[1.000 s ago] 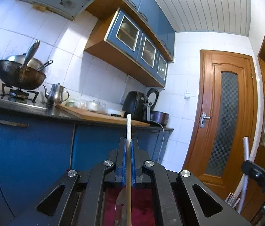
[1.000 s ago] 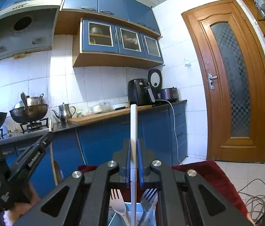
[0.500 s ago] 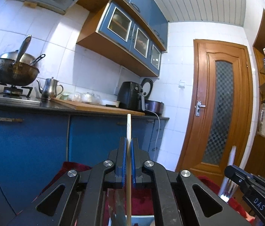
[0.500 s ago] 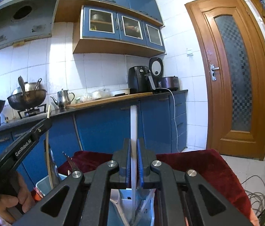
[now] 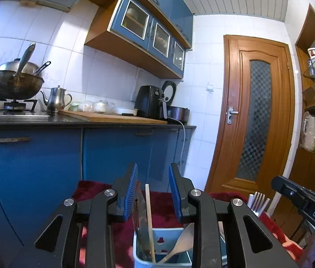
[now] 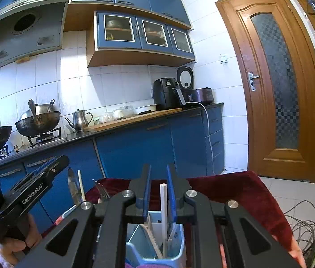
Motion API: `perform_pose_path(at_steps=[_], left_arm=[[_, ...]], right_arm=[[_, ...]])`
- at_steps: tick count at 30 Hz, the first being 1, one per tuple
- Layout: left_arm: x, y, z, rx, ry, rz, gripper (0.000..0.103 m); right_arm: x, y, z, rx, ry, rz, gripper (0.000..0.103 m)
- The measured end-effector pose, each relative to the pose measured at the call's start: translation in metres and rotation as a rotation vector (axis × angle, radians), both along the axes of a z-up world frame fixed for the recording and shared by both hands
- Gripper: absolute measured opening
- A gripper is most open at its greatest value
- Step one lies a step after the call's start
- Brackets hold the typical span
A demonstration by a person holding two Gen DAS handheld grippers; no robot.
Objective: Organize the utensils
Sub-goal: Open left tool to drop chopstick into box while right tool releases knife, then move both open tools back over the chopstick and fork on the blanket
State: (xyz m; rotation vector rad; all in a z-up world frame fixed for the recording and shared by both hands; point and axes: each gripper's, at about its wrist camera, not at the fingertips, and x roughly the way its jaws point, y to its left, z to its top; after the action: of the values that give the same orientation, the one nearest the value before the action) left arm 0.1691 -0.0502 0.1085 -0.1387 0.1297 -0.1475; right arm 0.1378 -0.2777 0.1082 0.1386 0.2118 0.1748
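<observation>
The wooden chopstick (image 5: pixel 149 218) stands in a white-and-blue utensil holder (image 5: pixel 168 234) at six o'clock in the left wrist view, beside a knife blade (image 5: pixel 140 214) and a wooden spoon (image 5: pixel 179 243). The left gripper (image 5: pixel 153 189) sits over it with its blue pads spread and opening — the stick rises between them, touched by neither. At four o'clock of that view a fork (image 5: pixel 258 202) pokes up beside the other tool.

In the right wrist view a white chopstick (image 6: pixel 163 212) stands in a pale blue holder (image 6: pixel 157 241) at six o'clock. The right gripper (image 6: pixel 158 192) has its jaws parting too, the white stick loose in the gap. At eight o'clock a hand (image 6: pixel 16 243) grips the left tool's black handle.

Both holders rest on a dark red cloth (image 6: pixel 235 192) — it covers the low surface up front. Behind it runs a dark counter (image 5: pixel 68 120) on blue cabinets, with white tiled walls. Counted on it: two woks, one metal teapot (image 5: pixel 55 99), one cutting board (image 5: pixel 112 118), one black air fryer (image 5: pixel 149 101). One wooden door (image 5: pixel 258 111) stands at three o'clock, and three glass-fronted cupboards hang overhead.
</observation>
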Motion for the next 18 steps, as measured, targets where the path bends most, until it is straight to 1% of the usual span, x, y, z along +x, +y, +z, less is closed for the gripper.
perform_pose_path(at_steps=[11,18], left_arm=[[-0.045,-0.001,0.016,0.024,0.085,-0.066,0.03],[-0.071,-0.005,0.015,0.031,0.177,-0.116,0.03]], right_arm=[[-0.048,0.001,0.018,0.01,0.056,0.008,0.019],[-0.077,0.003,0.021,-0.009,0.101,0.006,0.02]])
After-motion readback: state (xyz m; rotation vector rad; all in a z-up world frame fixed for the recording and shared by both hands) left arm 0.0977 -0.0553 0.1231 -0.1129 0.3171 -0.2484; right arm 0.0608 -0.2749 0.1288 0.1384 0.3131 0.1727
